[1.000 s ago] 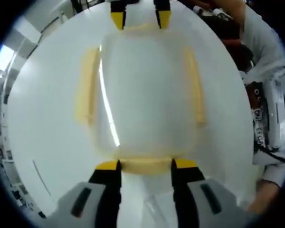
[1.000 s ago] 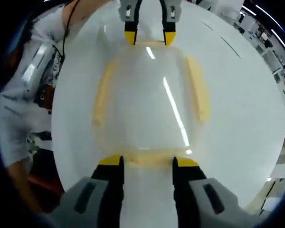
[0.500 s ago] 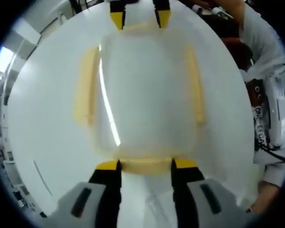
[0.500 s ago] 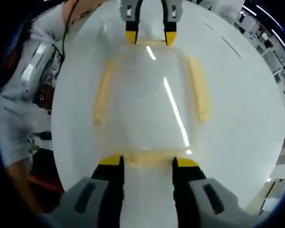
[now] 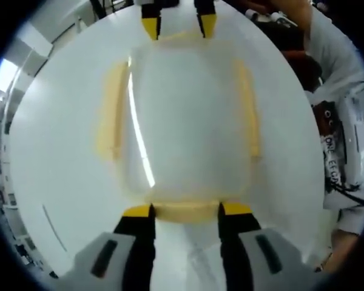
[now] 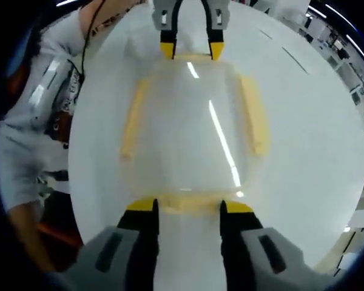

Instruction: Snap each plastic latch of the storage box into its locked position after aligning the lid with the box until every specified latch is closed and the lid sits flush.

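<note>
- A clear storage box [image 5: 188,121] with a see-through lid [image 6: 191,124] sits on a white table [image 5: 54,157], in the middle of both views.
- Pale yellow latches run along its edges: one long latch [image 5: 112,109] at centre left of the left gripper view, another [image 5: 250,109] at centre right.
- The left gripper [image 5: 185,212] rises from the bottom of its view, jaws apart, yellow tips at either end of the near latch [image 5: 185,210], gripping nothing.
- The right gripper [image 6: 188,209] does the same at the opposite end latch [image 6: 188,203], jaws apart.
- Each gripper appears at the top of the other's view.
- A person's sleeve [image 6: 30,115] is at the left of the right gripper view.
</note>
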